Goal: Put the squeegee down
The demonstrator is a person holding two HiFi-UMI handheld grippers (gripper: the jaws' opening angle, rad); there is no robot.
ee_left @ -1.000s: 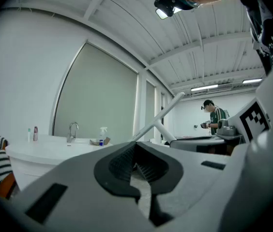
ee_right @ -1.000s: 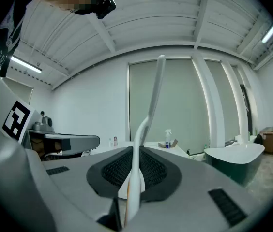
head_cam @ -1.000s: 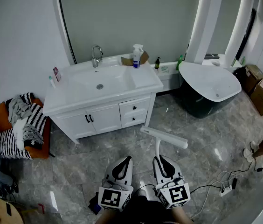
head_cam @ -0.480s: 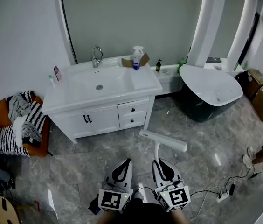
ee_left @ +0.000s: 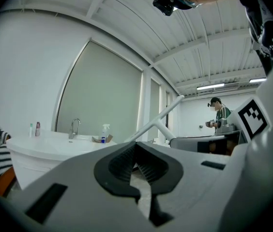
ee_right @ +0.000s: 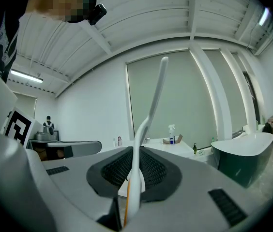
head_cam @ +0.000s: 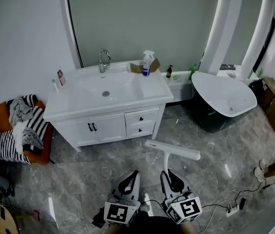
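Vanity worktop (head_cam: 152, 89): ahead and to my left, well apart from both tongs. I judge it a likely place to set the tool down.
Left tongs (head_cam: 129, 178): tips together, nothing between them, level and just beside the right pair.
Right tongs (head_cam: 170, 177): clamped on the squeegee's white handle.
Squeegee (head_cam: 172, 150): held above the marble floor (head_cam: 79, 169). Its handle runs straight ahead from my right tongs, with the blade crosswise at the far end, toward the cabinet.
Nearer hand: the right, which carries it.
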